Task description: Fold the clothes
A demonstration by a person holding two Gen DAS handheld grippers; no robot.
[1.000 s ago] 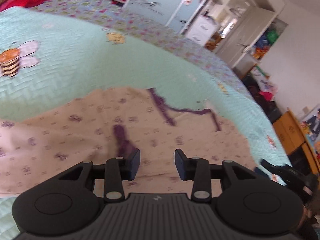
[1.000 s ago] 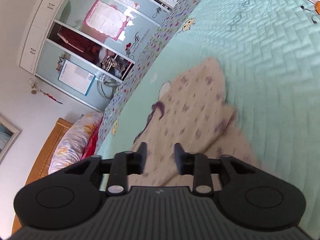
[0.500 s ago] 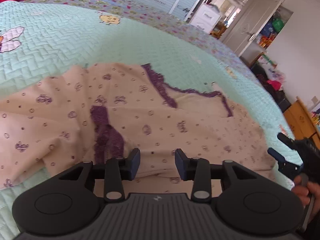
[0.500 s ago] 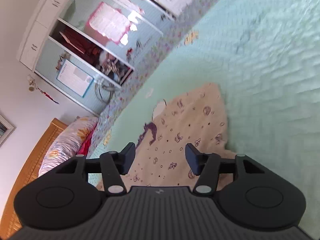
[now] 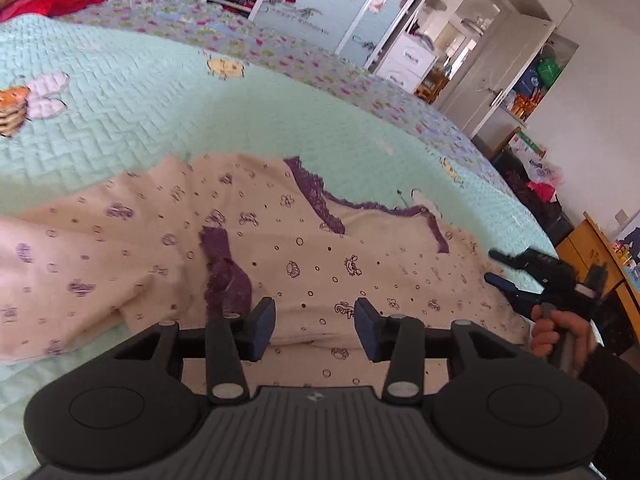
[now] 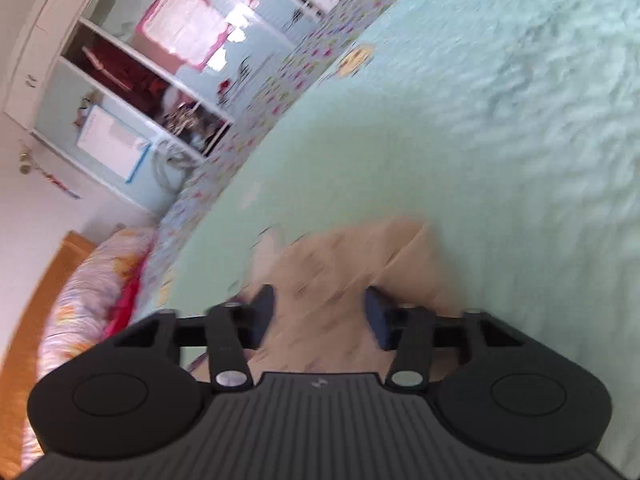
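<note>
Two grippers over one garment on a bed. Cream pajama top [image 5: 280,248] with small purple cartoon prints and purple lace trim [image 5: 320,204] at the neckline lies spread flat on the mint quilted bedspread [image 5: 160,112], near the bed's close edge. A second patch of purple lace [image 5: 224,272] sits just ahead of the left finger.

Left gripper [image 5: 315,326]: jaws apart and opening, blue pads hovering over the top's near hem, fabric visible in the gap between them but not pinched. Released, nothing grasped.

Right gripper [image 6: 318,316]: jaws closing, still apart in the frame, cream fabric [image 6: 360,256] seen between and ahead of the pads; the view is motion-blurred, pads do not look pressed on cloth. In the left wrist view the right gripper [image 5: 516,276] shows at the far right over the top's right edge, with a hand [image 5: 560,332] wrapped on its handle and a dark sleeve behind.

Bedspread has a bee applique [image 5: 16,108] at far left and a floral border [image 5: 280,52]. Pillow [image 6: 80,280] and wooden headboard [image 6: 52,276] at one end. Wardrobe [image 6: 120,60] with open shelves behind the bed; wooden cabinet [image 5: 600,248] at right.
</note>
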